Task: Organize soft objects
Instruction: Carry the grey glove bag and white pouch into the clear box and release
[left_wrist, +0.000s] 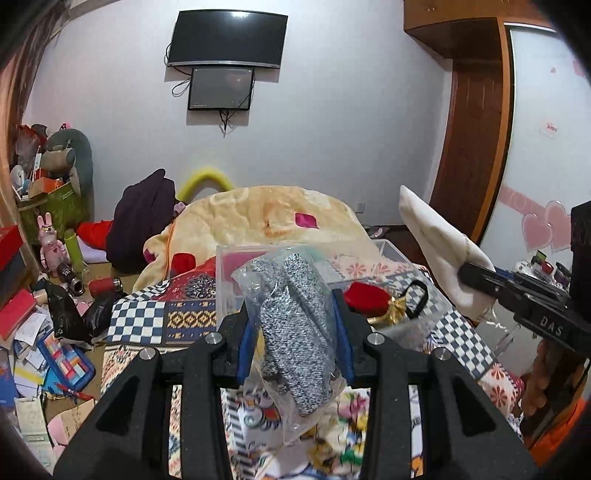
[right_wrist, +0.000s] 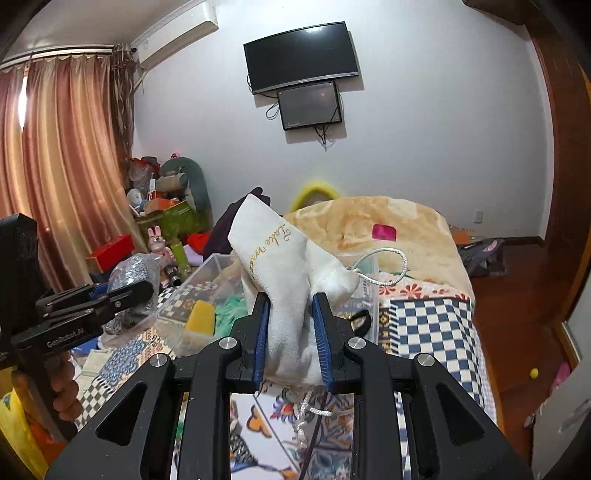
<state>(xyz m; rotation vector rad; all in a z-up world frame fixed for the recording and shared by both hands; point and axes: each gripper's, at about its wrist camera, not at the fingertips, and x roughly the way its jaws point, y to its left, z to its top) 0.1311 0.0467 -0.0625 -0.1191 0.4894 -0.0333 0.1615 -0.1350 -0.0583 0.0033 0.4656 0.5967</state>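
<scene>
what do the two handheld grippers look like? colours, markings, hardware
Both match: matte black frames with triangular cut-outs, silver round bolt heads and blue ribbed pads on the fingers. The left gripper body reads "GenRobot.AI" in white; the right gripper shows raised "DAS" lettering. Bare hands hold black handles; no cables visible.

Gold script on white pouch (right_wrist: 291, 273): partly hidden by fold, unreadable; clear bin (right_wrist: 207, 273) contents largely screened, perhaps fabric.
</scene>
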